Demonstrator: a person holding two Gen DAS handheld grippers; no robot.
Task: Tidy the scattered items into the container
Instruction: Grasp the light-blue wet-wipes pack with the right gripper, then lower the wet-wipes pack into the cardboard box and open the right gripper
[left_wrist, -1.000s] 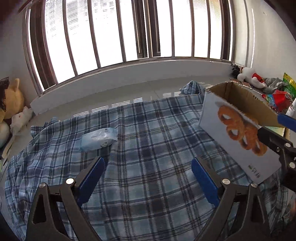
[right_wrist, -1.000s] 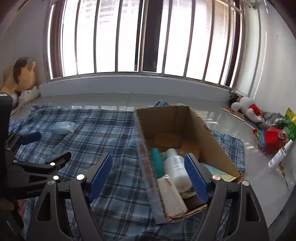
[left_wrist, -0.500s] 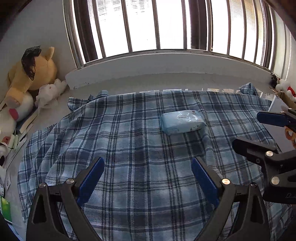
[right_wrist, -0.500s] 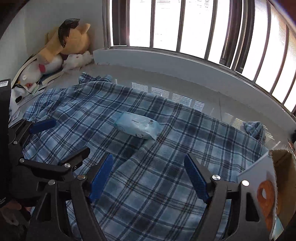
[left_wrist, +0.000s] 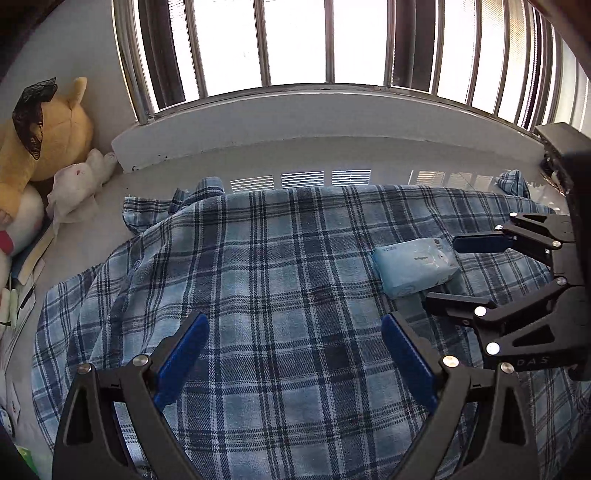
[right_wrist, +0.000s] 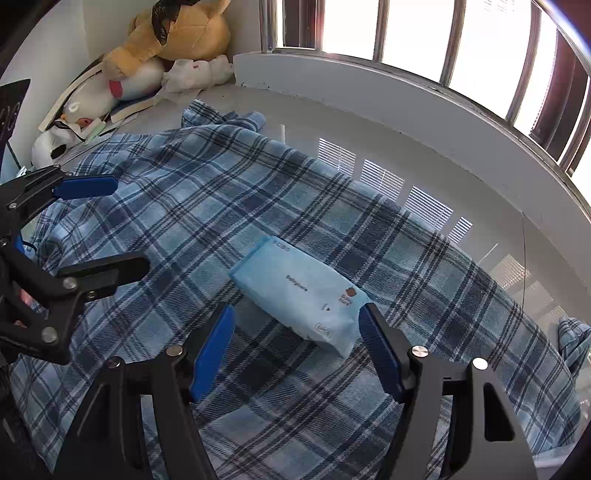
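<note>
A light blue pack of wet wipes (right_wrist: 299, 295) lies flat on the blue plaid blanket (right_wrist: 184, 206); it also shows in the left wrist view (left_wrist: 415, 271) at the right. My right gripper (right_wrist: 295, 332) is open and hovers just above and in front of the pack, its blue pads either side of the near end, not touching. In the left wrist view the right gripper (left_wrist: 443, 273) stands beside the pack. My left gripper (left_wrist: 291, 332) is open and empty over bare blanket, left of the pack. The cardboard container is out of view.
Plush toys (left_wrist: 37, 140) and papers lie at the left by the wall, also seen in the right wrist view (right_wrist: 166, 40). A barred window and a white sill (left_wrist: 314, 118) run along the back. Glossy floor surrounds the blanket.
Both grippers have swung left, away from the cardboard box, which has left view. The right gripper has come down close over the wipes pack. Both stay open.
</note>
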